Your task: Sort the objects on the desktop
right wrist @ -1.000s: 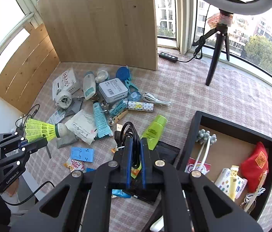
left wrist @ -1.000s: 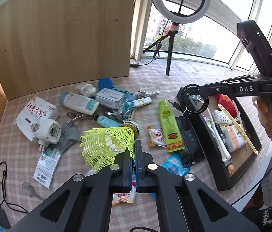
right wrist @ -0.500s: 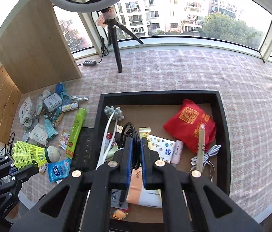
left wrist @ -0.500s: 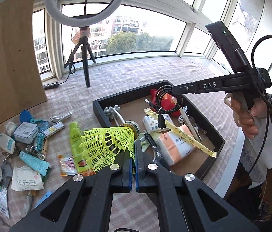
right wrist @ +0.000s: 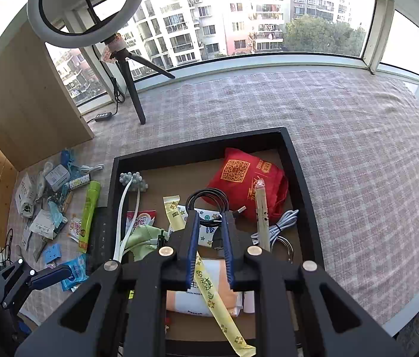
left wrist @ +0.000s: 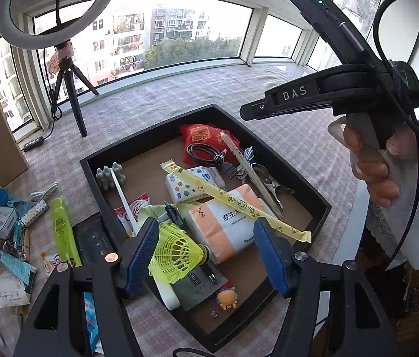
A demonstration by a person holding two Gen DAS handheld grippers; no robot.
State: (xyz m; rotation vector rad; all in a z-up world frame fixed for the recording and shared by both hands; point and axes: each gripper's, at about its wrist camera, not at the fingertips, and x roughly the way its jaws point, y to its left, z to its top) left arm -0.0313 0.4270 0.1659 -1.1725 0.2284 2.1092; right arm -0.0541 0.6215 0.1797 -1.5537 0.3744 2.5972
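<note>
Both the left hand-held gripper (left wrist: 206, 250) and the right hand-held gripper (right wrist: 211, 238) (jaws apart) hover over the black tray (left wrist: 307, 178), the yellow shuttlecock (left wrist: 176, 255) and black cable (right wrist: 206, 200) lying inside.

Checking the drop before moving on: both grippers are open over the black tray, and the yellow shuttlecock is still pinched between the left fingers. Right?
Not quite. The left wrist view shows the left gripper open, its fingers spread wide of the yellow shuttlecock, which lies loose in the black tray. The rest holds: the right gripper is also open over the tray.
</note>
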